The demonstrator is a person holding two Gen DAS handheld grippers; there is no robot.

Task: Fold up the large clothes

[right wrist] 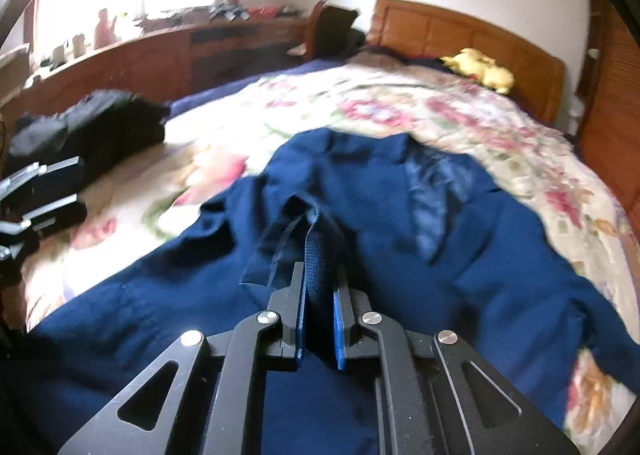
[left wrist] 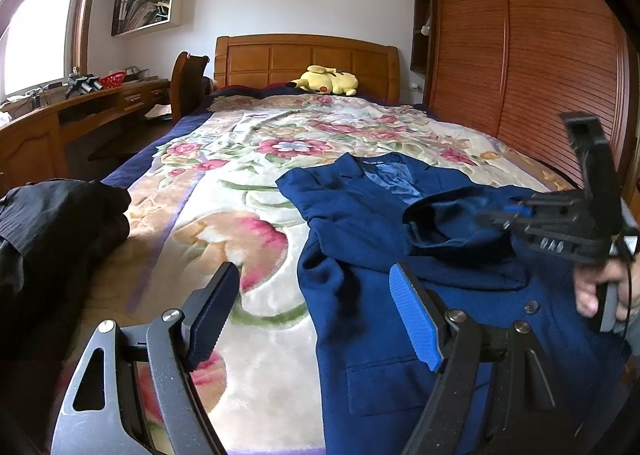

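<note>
**Sleeve fold on blue jacket: slip and alignment risks**

Left wrist view: The blue jacket lies on the bed, over its right-hand half, front side up. Its long axis runs from the foot of the bed toward the headboard, collar pointing at the headboard. The left gripper hovers above the jacket's near left part with fingers apart, holding nothing. The right gripper has a sleeve lifted across the chest.

Right wrist view: The right gripper has its fingers clamped on the sleeve cuff. The pinch looks shallow; a fast pull may free the cloth. With the left side unsecured, the body may drag and skew off axis.
</note>
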